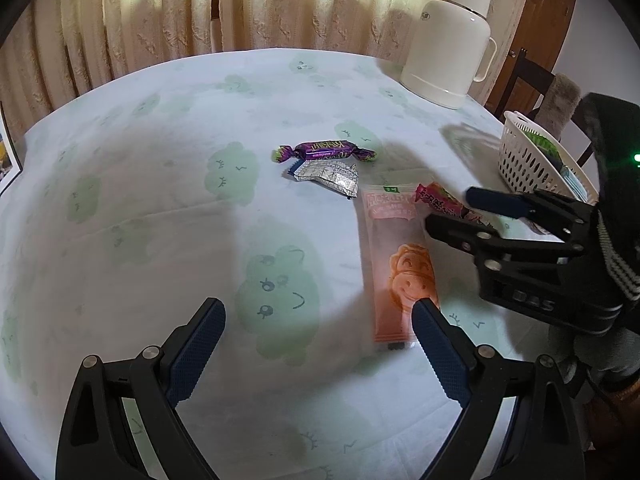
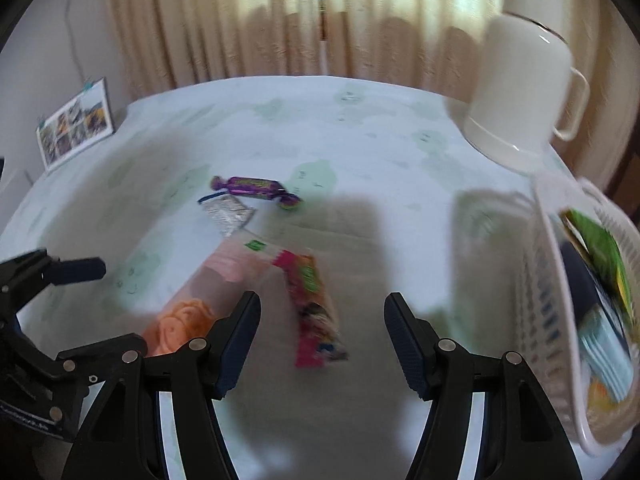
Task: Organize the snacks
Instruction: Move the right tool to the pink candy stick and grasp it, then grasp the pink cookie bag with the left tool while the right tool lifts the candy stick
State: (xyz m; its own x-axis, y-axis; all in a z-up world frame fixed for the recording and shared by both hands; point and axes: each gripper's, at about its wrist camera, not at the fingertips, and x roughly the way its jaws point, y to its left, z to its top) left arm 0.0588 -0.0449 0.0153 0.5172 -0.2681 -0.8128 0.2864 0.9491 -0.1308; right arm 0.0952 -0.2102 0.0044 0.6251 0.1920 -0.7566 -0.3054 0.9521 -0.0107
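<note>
Lying flat: pink snack packet point(image 2: 318, 312), bright print, crinkled ends.
Right gripper point(image 2: 322, 340) half-wide around it, untouching; left gripper point(image 1: 318, 344) wide, empty.

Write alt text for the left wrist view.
The right gripper reaches in from the right with open jaws around a small pink snack packet on a pale cloud-print tablecloth. The left gripper hovers open beside a long orange packet; a white basket stands further right.
</note>
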